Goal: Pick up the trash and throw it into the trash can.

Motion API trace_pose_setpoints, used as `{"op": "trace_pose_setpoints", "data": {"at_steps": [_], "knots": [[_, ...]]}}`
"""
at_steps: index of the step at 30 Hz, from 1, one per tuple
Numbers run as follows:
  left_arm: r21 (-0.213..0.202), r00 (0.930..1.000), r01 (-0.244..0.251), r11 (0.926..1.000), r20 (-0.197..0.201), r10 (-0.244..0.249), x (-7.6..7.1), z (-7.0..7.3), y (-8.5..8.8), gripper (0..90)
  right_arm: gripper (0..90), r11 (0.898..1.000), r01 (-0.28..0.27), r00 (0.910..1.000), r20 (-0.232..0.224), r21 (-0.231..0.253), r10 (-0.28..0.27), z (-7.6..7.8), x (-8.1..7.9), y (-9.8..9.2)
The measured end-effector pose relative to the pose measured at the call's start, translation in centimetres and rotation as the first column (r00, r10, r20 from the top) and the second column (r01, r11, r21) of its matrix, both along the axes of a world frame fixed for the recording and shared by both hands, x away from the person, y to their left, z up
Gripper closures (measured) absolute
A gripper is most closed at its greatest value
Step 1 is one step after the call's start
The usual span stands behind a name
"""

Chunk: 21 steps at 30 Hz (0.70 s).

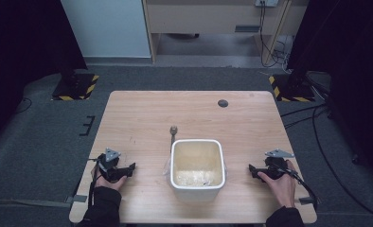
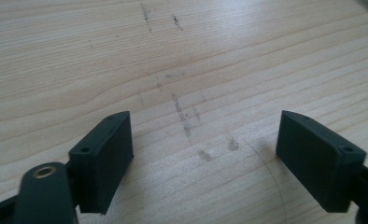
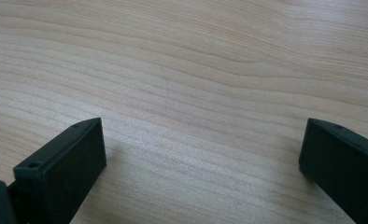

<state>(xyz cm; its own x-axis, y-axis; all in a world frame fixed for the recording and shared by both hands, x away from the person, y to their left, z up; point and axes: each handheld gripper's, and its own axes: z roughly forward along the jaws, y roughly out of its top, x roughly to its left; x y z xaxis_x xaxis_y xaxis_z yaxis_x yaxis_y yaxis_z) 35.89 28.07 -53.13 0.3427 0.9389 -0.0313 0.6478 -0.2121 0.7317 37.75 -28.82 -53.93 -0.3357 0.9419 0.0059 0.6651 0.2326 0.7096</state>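
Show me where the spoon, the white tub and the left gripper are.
spoon [image 1: 173, 129]: high view, on its bowl end, beyond the tub.
white tub [image 1: 197, 141]: high view, on its far rim.
left gripper [image 1: 132, 167]: high view, midway between its open jaw tips.

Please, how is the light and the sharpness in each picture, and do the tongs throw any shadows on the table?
High view: small and soft, dark at both sides, table evenly lit. Left gripper view: wood grain sharp, left tongs slightly soft, with a faint shadow beside the right-hand jaw. Right gripper view: soft light, right tongs cast dim shadows inside both jaws; no glare.
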Motion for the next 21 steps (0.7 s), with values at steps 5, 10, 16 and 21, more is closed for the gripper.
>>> {"op": "trace_pose_setpoints", "data": {"at_steps": [5, 10, 16, 21], "knots": [[-0.031, 0.9989, 0.000, 0.9995, 0.047, 0.002, -0.3, 0.9, -0.3, 20.9, 0.7, 1.000, -0.001, 1.0000, 0.000, -0.001, 0.001, 0.0, 0.0, 0.0], [-0.065, 0.9930, 0.012, 0.9978, 0.118, -0.004, -0.8, 2.3, -0.9, 21.4, 0.6, 1.000, -0.003, 1.0000, -0.003, -0.002, 0.003, 0.0, -0.1, 0.0], [-0.091, 0.9863, 0.031, 0.9954, 0.164, -0.016, -1.2, 3.5, -1.6, 21.4, 0.6, 1.000, -0.005, 1.0000, -0.004, -0.003, 0.005, 0.0, -0.1, 0.0], [-0.101, 0.9821, 0.049, 0.9937, 0.186, -0.029, -1.4, 4.3, -2.1, 21.6, 0.6, 1.000, -0.003, 1.0000, -0.005, -0.003, 0.003, 0.0, -0.1, 0.0]]}}
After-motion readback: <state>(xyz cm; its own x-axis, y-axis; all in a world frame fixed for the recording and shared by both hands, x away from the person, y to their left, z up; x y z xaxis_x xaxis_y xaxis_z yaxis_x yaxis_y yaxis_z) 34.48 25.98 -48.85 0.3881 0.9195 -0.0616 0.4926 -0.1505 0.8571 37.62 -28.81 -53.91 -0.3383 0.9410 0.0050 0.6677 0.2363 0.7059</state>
